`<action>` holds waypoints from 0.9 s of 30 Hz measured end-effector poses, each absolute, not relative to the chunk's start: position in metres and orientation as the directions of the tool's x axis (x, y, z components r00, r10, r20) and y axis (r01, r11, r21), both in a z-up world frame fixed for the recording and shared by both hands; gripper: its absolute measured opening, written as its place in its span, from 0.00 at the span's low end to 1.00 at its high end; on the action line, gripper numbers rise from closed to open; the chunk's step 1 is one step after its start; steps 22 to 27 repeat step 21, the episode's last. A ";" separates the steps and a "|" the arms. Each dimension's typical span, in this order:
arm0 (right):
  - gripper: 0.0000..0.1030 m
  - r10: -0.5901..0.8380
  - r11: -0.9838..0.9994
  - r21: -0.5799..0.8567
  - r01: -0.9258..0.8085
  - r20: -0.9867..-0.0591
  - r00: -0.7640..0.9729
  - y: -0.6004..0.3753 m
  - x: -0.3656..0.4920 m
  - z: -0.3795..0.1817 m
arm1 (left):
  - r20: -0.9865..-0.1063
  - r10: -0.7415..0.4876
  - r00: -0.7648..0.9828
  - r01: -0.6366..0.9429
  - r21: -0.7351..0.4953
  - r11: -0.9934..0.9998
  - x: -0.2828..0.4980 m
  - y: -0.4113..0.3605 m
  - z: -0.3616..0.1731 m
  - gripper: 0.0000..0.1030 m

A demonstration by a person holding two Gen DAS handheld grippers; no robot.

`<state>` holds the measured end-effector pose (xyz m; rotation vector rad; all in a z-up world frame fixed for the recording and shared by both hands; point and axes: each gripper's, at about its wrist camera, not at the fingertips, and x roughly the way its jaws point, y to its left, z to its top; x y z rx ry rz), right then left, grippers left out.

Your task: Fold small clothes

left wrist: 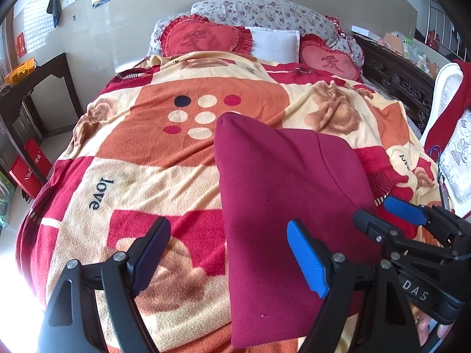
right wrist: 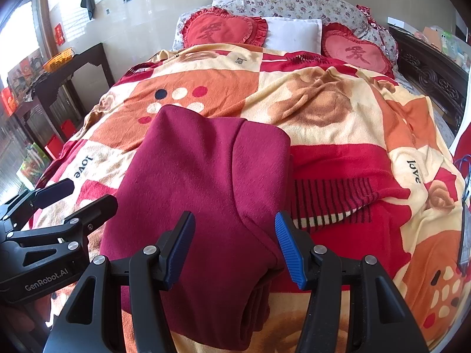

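Observation:
A folded maroon garment (left wrist: 279,206) lies flat on the patterned blanket (left wrist: 141,153) of a bed. In the right wrist view the garment (right wrist: 203,194) shows stacked layers at its near edge. My left gripper (left wrist: 229,259) is open and empty, above the garment's left edge near the bed's front. My right gripper (right wrist: 235,247) is open and empty, straddling the garment's near right part. The right gripper also shows in the left wrist view (left wrist: 385,211), at the garment's right side. The left gripper shows in the right wrist view (right wrist: 82,194), at the garment's left side.
Two red heart cushions (left wrist: 206,36) and a white pillow (left wrist: 275,44) lie at the bed's head. A dark side table (left wrist: 35,82) stands left of the bed, with red boxes (left wrist: 29,170) on the floor. A carved dark frame (left wrist: 403,82) and a white chair (left wrist: 450,135) stand on the right.

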<state>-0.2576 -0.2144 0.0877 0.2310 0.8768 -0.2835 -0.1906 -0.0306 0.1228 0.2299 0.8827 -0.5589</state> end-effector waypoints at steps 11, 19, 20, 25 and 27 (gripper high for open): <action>0.38 -0.145 0.939 0.083 0.333 -0.784 0.604 -0.214 -0.256 0.087 | -0.785 -0.365 0.501 0.549 -0.038 0.835 -0.190 -0.031 0.122 0.82; 0.38 -0.136 0.942 0.085 0.324 -0.786 0.603 -0.211 -0.253 0.086 | -0.763 -0.388 0.517 0.563 -0.038 0.825 -0.190 -0.029 0.124 0.82; 0.38 -0.133 0.943 0.087 0.322 -0.786 0.603 -0.211 -0.253 0.085 | -0.763 -0.391 0.515 0.566 -0.040 0.824 -0.188 -0.029 0.124 0.82; 0.38 -0.127 0.944 0.092 0.318 -0.786 0.605 -0.212 -0.252 0.084 | -0.765 -0.393 0.510 0.567 -0.045 0.822 -0.185 -0.028 0.124 0.82; 0.38 -0.127 0.944 0.092 0.318 -0.786 0.605 -0.212 -0.252 0.084 | -0.765 -0.393 0.510 0.567 -0.045 0.822 -0.185 -0.028 0.124 0.82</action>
